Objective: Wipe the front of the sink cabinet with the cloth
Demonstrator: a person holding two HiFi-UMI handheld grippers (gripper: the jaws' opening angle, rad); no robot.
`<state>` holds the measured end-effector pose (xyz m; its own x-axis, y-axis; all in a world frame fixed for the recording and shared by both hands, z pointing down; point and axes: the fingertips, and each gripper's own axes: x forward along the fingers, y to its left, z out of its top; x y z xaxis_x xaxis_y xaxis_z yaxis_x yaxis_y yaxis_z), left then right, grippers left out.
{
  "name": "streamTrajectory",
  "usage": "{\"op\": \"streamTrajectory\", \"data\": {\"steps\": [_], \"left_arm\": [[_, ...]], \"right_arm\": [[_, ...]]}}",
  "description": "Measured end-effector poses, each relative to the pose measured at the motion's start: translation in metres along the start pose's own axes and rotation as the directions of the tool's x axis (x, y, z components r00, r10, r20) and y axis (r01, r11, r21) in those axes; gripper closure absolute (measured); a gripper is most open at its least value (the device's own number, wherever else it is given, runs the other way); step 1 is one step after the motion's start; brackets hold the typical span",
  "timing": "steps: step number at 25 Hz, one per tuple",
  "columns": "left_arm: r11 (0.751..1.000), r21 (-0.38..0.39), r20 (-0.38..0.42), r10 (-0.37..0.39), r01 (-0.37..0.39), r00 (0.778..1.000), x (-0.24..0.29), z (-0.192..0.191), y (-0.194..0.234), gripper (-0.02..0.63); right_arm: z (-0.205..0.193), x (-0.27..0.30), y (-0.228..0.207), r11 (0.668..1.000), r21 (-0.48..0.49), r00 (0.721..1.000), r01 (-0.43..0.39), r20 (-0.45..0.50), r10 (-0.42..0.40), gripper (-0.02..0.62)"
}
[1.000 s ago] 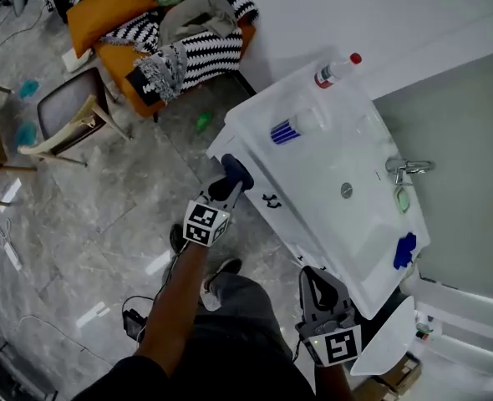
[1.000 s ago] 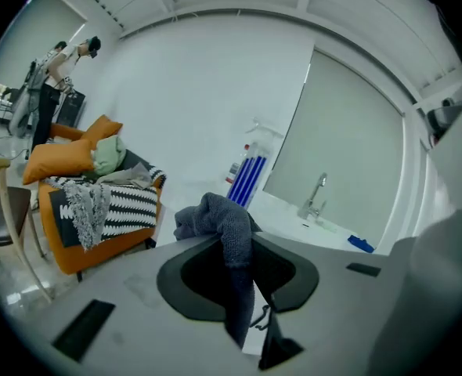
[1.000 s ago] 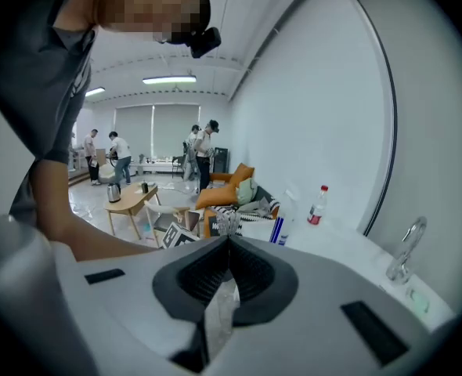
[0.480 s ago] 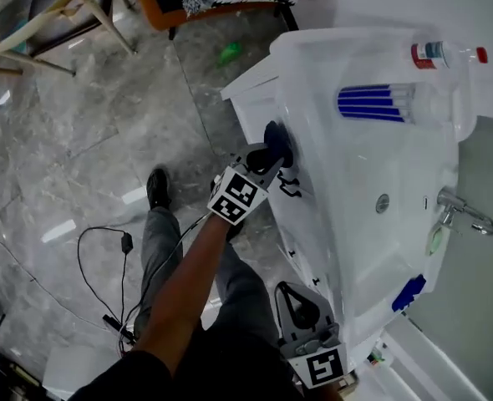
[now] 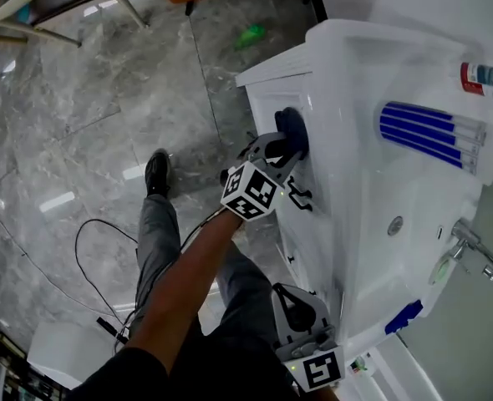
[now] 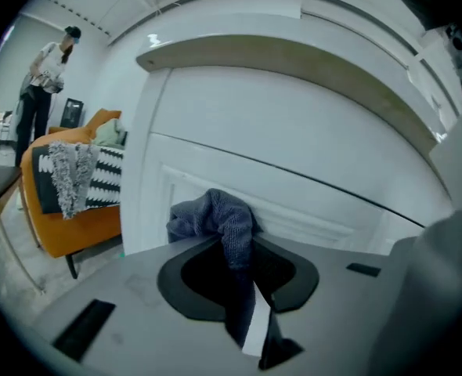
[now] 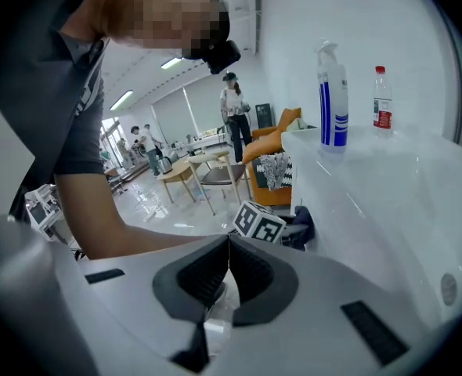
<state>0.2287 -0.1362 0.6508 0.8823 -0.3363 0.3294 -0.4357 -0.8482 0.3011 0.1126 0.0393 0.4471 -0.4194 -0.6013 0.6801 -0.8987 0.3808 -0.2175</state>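
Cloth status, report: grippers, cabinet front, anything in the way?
Left hand-held gripper shut on cloth, cloth against sink cabinet front. Right hand-held gripper shut, empty. Black handle close beside cloth.

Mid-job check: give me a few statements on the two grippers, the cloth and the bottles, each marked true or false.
1. The left gripper is shut on the cloth. True.
2. The cloth lies on the floor. False: it is held up at the cabinet front.
3. The right gripper grips the spray bottle. False: its jaws are together with nothing between them, and the spray bottle stands on the sink top.
4. The red-capped bottle stands beside the spray bottle. True.
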Motion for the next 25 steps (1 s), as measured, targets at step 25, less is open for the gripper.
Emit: {"op": "streamTrajectory", "data": {"steps": [25], "left_arm": [[0.987, -0.141, -0.011, 0.079, -0.080, 0.997, 0.035, -0.061, 0.060, 0.535]], "right_arm": [[-0.024, 0.048, -0.006, 0.997, 0.072, 0.998, -0.015, -0.065, 0.020, 0.586]]}}
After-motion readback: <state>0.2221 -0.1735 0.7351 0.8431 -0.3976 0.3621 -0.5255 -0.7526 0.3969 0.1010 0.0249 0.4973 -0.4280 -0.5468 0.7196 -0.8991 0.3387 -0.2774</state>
